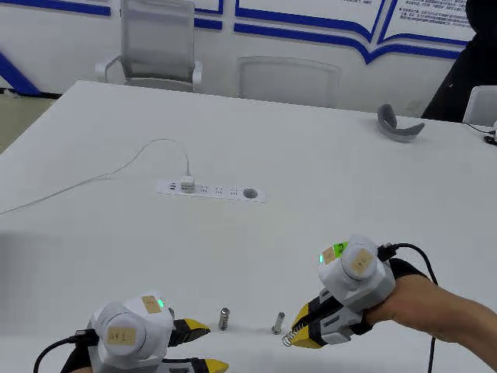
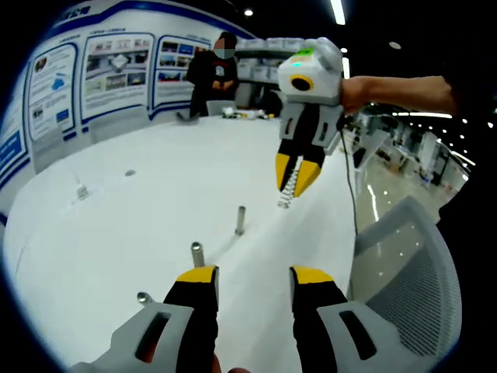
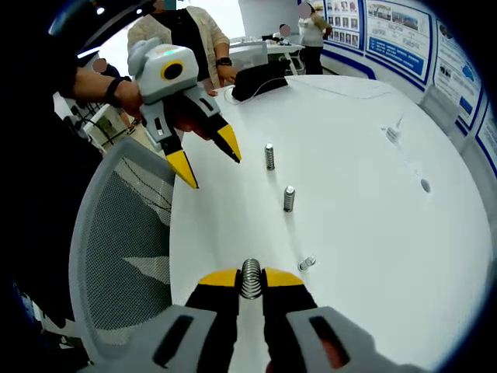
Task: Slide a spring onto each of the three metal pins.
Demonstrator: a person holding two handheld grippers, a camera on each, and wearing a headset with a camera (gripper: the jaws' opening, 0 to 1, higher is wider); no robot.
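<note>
Three short metal pins stand in a row near the table's front edge: the nearest pin, the middle pin and the far pin; the last two look ribbed, as if wearing springs. My right gripper is shut on a small coil spring, held just right of the nearest pin. The spring hangs from its yellow tips. My left gripper stands open and empty, low at the left beside the middle pin. From the left gripper, the right gripper hovers beyond the pins with the spring.
A white power strip with a plugged-in cable lies mid-table. A grey curved object rests at the far right. Chairs stand along the far edge. Broad white table stretches between. People stand in the background.
</note>
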